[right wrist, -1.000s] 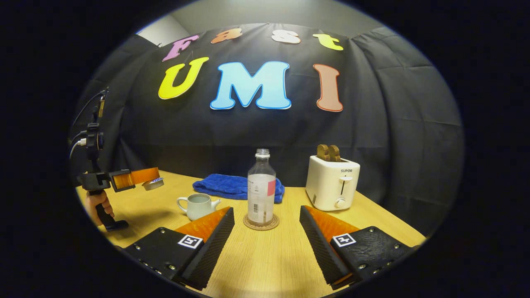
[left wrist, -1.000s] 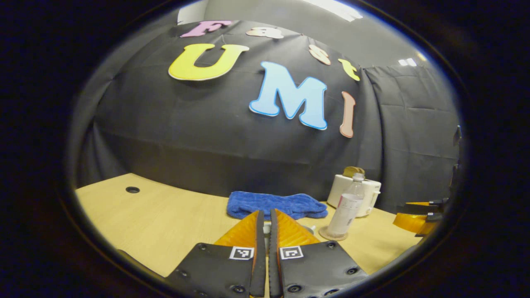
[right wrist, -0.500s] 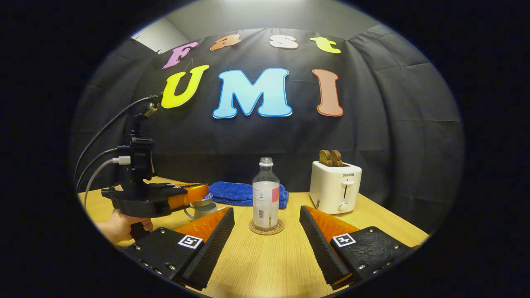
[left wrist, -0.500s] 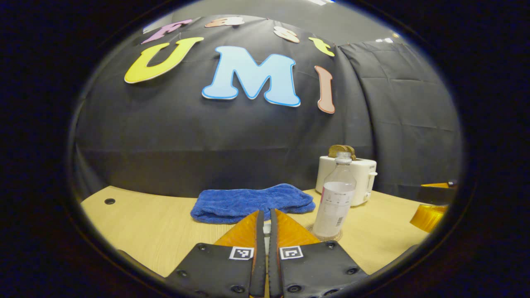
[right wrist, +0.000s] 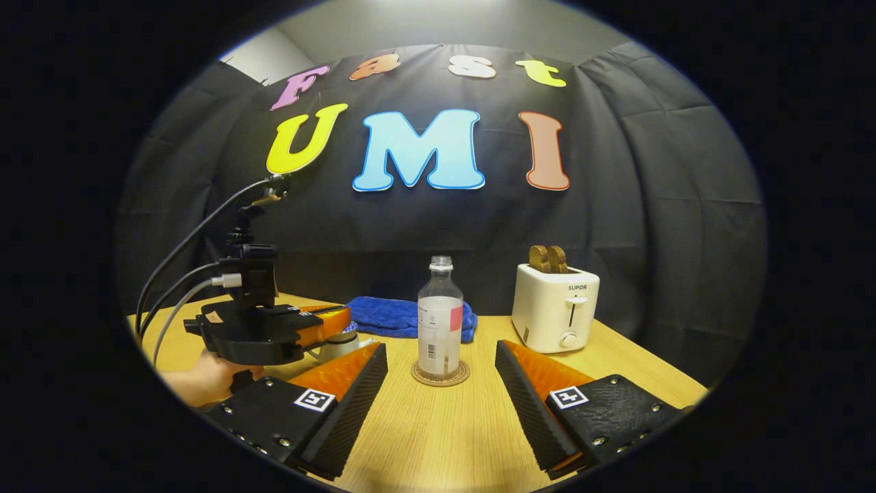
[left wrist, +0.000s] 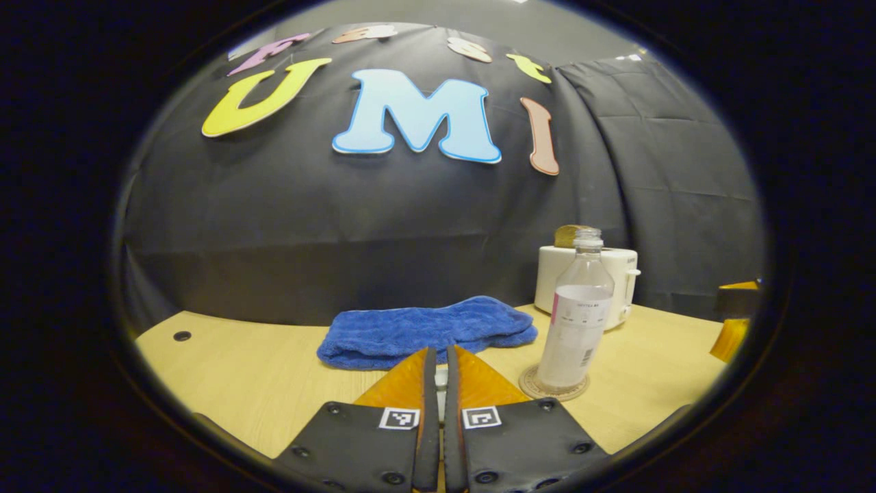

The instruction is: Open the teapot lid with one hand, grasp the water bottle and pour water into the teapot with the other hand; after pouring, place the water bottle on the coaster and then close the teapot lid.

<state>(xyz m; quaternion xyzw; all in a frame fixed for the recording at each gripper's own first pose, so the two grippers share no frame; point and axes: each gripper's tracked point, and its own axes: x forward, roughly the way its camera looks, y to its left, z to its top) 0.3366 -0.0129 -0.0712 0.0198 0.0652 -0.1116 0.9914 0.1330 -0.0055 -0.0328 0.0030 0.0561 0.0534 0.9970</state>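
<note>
The left gripper [left wrist: 438,356] has its two fingers drawn almost together, with a sliver of something pale in the narrow slit between them; what it is cannot be told there. In the right gripper view, the left gripper [right wrist: 335,323] sits low over the white ceramic teapot [right wrist: 340,344], a round lid [right wrist: 350,328] at its tip, held by a hand [right wrist: 198,380] at the lower left. The right gripper [right wrist: 441,373] stands wide open and holds nothing. Straight ahead, between its spread fingers, the clear plastic water bottle [right wrist: 440,317] stands upright on the round woven coaster [right wrist: 440,374] on the light wooden table [right wrist: 438,438]. Beyond the bottle lies a folded blue towel [right wrist: 404,316]; ahead and to the right stands a white toaster [right wrist: 554,315].
</note>
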